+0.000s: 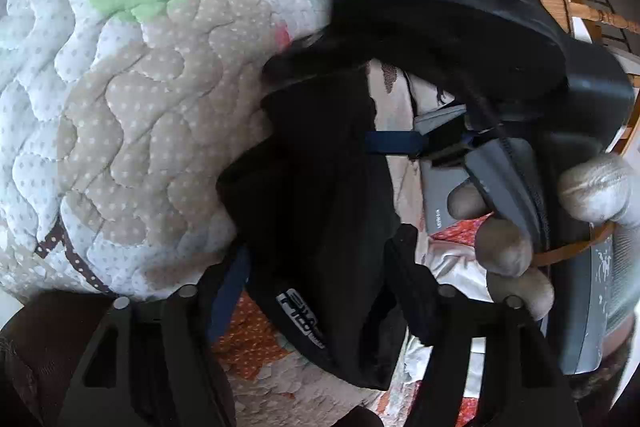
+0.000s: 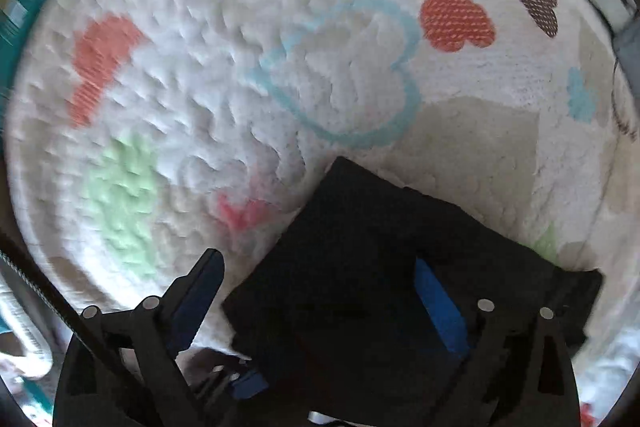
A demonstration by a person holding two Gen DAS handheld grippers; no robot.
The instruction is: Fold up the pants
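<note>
— Judging by the right wrist view, where do my tools stand?

— Your right gripper (image 2: 316,259) has its jaws wide apart. The pants (image 2: 380,227) lie as a dark, squared-off bundle on the quilt (image 2: 240,27), reaching in between the two fingers. One blue pad (image 2: 436,307) shows against the cloth and the other (image 2: 200,299) stands clear of it over the quilt. That view is smeared, so I would not trust it for fine edges.

— And the left?

— In the left wrist view the pants (image 1: 320,187) bunch up between the fingers of your left gripper (image 1: 320,267). One pad sits right at the edge of the cloth and the other is hidden behind it. I cannot tell whether that tool is clamped or merely straddling the fabric.

— So how do I do this fold well?

— My reading is that you are partway through a fold, with the bundle loose on the left side. Make sure each tool has every layer before you lift, not just the top one. The label (image 1: 300,315) marks one end, so use it to find matching corners. Move both tools together, lay the cloth flat on the quilt (image 1: 140,87), and let go only once the edges line up. Thin black fabric will likely slip and sag.
</note>
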